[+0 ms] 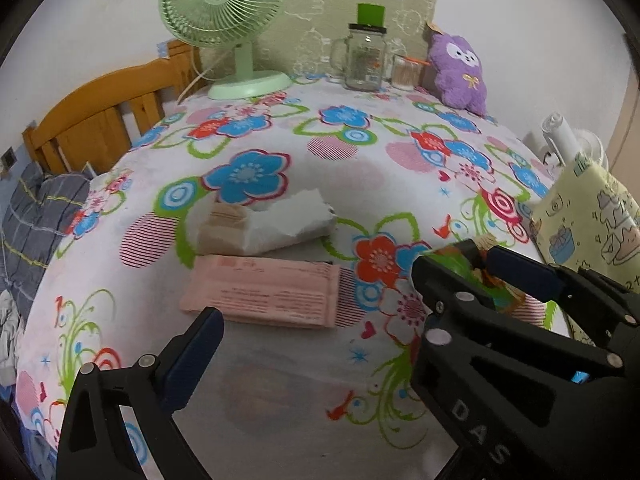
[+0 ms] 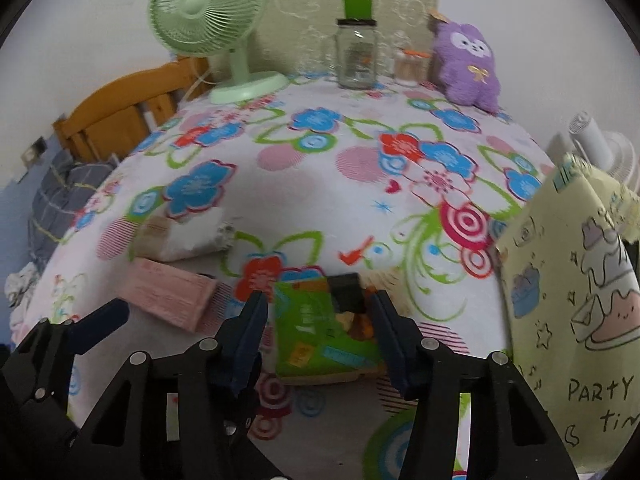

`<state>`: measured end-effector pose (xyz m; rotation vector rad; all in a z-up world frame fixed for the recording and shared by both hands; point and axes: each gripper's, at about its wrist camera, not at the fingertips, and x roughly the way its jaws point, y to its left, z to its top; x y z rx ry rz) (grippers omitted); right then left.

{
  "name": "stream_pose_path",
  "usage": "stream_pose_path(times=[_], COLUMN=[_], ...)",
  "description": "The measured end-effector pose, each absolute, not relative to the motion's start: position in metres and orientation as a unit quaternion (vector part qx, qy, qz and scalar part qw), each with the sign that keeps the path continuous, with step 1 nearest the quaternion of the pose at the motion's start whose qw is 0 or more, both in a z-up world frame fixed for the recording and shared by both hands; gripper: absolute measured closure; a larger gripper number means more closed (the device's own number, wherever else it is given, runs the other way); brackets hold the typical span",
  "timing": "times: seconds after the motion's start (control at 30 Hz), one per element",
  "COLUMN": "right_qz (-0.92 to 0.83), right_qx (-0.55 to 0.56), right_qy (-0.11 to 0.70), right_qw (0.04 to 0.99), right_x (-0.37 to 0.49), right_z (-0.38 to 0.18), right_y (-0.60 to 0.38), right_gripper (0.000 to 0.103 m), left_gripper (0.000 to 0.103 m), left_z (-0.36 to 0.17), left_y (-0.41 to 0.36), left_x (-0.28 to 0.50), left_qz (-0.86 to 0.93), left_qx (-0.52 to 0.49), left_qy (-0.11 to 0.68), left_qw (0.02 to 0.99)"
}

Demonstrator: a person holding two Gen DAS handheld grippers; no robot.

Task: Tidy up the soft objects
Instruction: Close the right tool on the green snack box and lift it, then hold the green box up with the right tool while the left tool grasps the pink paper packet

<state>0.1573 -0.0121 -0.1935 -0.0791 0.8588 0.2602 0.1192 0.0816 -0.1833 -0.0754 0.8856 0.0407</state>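
Note:
A pink tissue pack [image 1: 262, 294] lies on the flowered cloth, with a torn white and beige tissue pack [image 1: 266, 226] just behind it. My left gripper [image 1: 316, 304] is open, its fingers wide apart in front of the pink pack. A green packet [image 2: 322, 328] lies between the open fingers of my right gripper [image 2: 320, 320]; whether the pads touch it I cannot tell. In the left wrist view the right gripper [image 1: 478, 258] straddles the green packet [image 1: 490, 284]. The pink pack [image 2: 172, 296] and white pack [image 2: 180, 240] lie to the left in the right wrist view.
A yellow cartoon bag [image 2: 576, 296] stands at the right edge. At the back stand a green fan [image 1: 228, 28], a glass jar [image 1: 364, 58], a small cup [image 1: 406, 74] and a purple plush toy [image 1: 460, 74]. A wooden bed frame [image 1: 104, 112] is at left.

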Motion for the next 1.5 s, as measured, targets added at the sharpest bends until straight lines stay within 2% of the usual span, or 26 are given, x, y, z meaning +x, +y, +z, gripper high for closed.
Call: stream_pose_path(times=[0.07,0.1,0.13,0.23,0.43,0.8,1.03,1.13,1.5], right_qz=[0.119,0.118,0.115,0.11,0.105,0.085,0.092,0.095,0.124], right_qx=[-0.044,-0.049,-0.058,-0.069,-0.055,-0.063,-0.036,-0.052,-0.037], right_qy=[0.399,0.392,0.383,0.381,0.415,0.415,0.445,0.444,0.441], right_qw=[0.908,0.911,0.915,0.916,0.902,0.904,0.89,0.89,0.888], right_x=[0.153,0.15,0.149,0.149,0.161,0.169,0.179,0.181,0.189], right_z=[-0.187,-0.185,-0.182,-0.182,-0.198,-0.201,-0.214,-0.213,-0.205], right_y=[-0.01,-0.009,-0.008,-0.009,-0.016,-0.022,-0.024,-0.017,-0.004], right_gripper=[0.041,0.03,0.023,0.017,0.017,0.017,0.017,0.027,0.029], left_gripper=[0.002,0.002,0.002,0.002,0.002,0.002,0.002,0.002,0.002], left_z=[-0.182,-0.181,-0.181,-0.184,-0.192,-0.195,-0.196,-0.196,-0.193], left_y=[0.083,0.084,0.084,0.084,0.082,0.086,0.082,0.084,0.107], left_x=[0.118,0.118,0.117,0.119,0.123,0.128,0.13,0.13,0.141], left_qz=[0.021,0.021,0.02,0.018,0.018,0.022,0.019,0.016,0.039], left_qx=[-0.037,-0.038,-0.039,-0.041,-0.04,-0.05,-0.036,-0.04,-0.067], left_qy=[0.424,0.423,0.423,0.427,0.438,0.443,0.445,0.447,0.45], left_qw=[0.905,0.905,0.905,0.903,0.898,0.895,0.895,0.894,0.89])
